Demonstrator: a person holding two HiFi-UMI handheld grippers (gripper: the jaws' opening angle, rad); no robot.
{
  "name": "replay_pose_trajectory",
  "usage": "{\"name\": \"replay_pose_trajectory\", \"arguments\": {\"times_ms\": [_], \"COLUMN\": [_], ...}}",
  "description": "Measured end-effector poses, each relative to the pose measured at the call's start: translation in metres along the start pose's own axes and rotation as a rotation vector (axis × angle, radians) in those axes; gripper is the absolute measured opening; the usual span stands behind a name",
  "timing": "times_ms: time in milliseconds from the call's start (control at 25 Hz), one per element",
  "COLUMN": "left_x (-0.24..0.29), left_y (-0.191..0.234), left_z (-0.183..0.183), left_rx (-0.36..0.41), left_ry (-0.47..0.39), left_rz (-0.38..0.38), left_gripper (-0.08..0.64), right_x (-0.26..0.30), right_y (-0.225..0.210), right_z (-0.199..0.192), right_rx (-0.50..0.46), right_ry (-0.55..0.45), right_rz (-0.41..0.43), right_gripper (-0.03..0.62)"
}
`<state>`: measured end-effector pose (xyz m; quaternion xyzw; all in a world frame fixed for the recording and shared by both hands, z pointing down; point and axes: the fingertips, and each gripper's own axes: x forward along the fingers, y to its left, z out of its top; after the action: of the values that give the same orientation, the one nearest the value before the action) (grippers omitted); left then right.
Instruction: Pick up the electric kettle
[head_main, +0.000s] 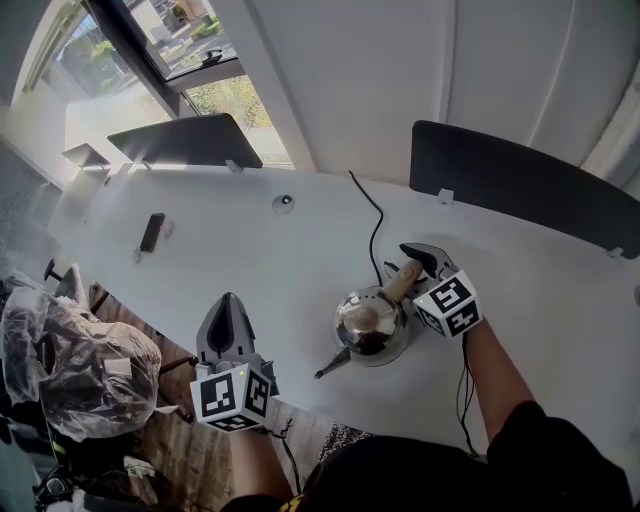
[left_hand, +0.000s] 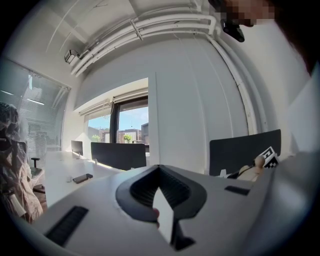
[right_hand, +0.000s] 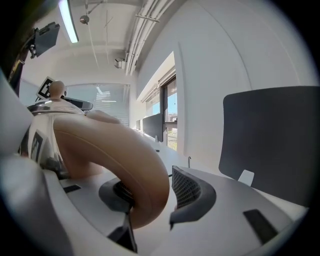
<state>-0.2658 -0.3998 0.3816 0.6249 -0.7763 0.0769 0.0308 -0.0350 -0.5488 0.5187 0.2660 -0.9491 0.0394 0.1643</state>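
At right hand-held gripper (right_hand: 150, 197), the kettle handle (right_hand: 120, 155) partly hides one jaw.

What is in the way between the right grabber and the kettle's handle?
Nothing visible. The tan handle of the kettle sits between the jaws of the right gripper, touching one jaw, with a thin gap to the other. The black cord runs off behind the kettle, clear of the gripper.
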Motion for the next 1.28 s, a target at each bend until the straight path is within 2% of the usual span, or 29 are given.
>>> {"name": "replay_pose_trajectory", "arguments": {"times_ms": [80, 200, 240, 880, 1160, 1280], "left_x": [0.000, 0.001, 0.002, -0.007, -0.010, -0.013], "left_y": [0.000, 0.000, 0.000, 0.002, 0.006, 0.008], "left_z": [0.001, 0.001, 0.000, 0.000, 0.002, 0.005], "left_rx": [0.001, 0.002, 0.002, -0.008, -0.017, -0.022], "left_ry": [0.000, 0.000, 0.001, -0.008, -0.018, -0.026], "left_rz": [0.001, 0.000, 0.000, -0.008, -0.019, -0.028], "left_gripper": [-0.003, -0.003, -0.003, -0.003, -0.003, -0.003], "right_x": [0.001, 0.002, 0.001, -0.018, -0.029, -0.038], "right_y": [0.003, 0.010, 0.010, -0.002, -0.003, -0.003], "right_z": [0.001, 0.002, 0.001, -0.007, 0.003, 0.014], "right_rx": [0.007, 0.022, 0.027, 0.180, 0.139, 0.175], "right_ry": [-0.007, -0.019, -0.020, -0.055, -0.044, -0.065], "right_rz": [0.023, 0.061, 0.063, -0.097, -0.166, -0.189], "right_gripper": [0.166, 0.073, 0.064, 0.054, 0.054, 0.054]}}
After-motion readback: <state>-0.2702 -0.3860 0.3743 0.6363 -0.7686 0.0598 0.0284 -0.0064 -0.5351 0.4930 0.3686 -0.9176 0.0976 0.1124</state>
